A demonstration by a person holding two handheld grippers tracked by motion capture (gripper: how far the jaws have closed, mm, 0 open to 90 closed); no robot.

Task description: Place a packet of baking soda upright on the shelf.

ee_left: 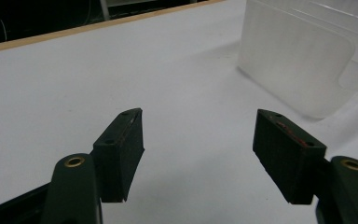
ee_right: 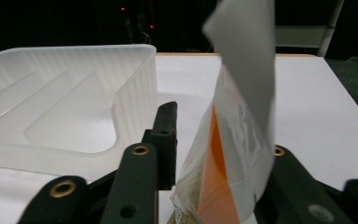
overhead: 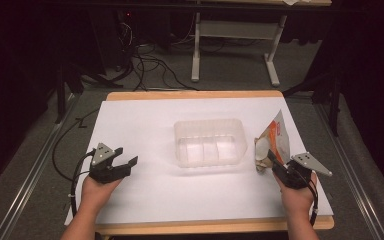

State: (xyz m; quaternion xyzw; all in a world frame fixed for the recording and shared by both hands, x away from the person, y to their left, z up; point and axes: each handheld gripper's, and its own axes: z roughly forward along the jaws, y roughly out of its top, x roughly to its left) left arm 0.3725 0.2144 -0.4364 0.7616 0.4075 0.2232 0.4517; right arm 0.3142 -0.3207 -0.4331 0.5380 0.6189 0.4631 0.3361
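An orange and white snack bag [overhead: 273, 137] stands tilted at the table's right, its lower end between the jaws of my right gripper [overhead: 271, 166]. In the right gripper view the bag [ee_right: 242, 116] rises from between the two black jaws, which press on its sides; my right gripper [ee_right: 219, 140] is shut on it. A clear empty plastic container [overhead: 207, 122] sits mid-table, just left of the bag [ee_right: 135, 88]. My left gripper [overhead: 126, 156] hovers over the white sheet left of the container, open with nothing between its jaws [ee_left: 198, 140]. The container's corner [ee_left: 298, 60] lies ahead to its right.
A white sheet [overhead: 145, 120] covers the wooden table [overhead: 195, 94]. Beyond the far edge, black cables [overhead: 150, 65] lie on the grey floor beside a white table frame [overhead: 196, 55]. Metal rails [overhead: 35, 165] run along both sides.
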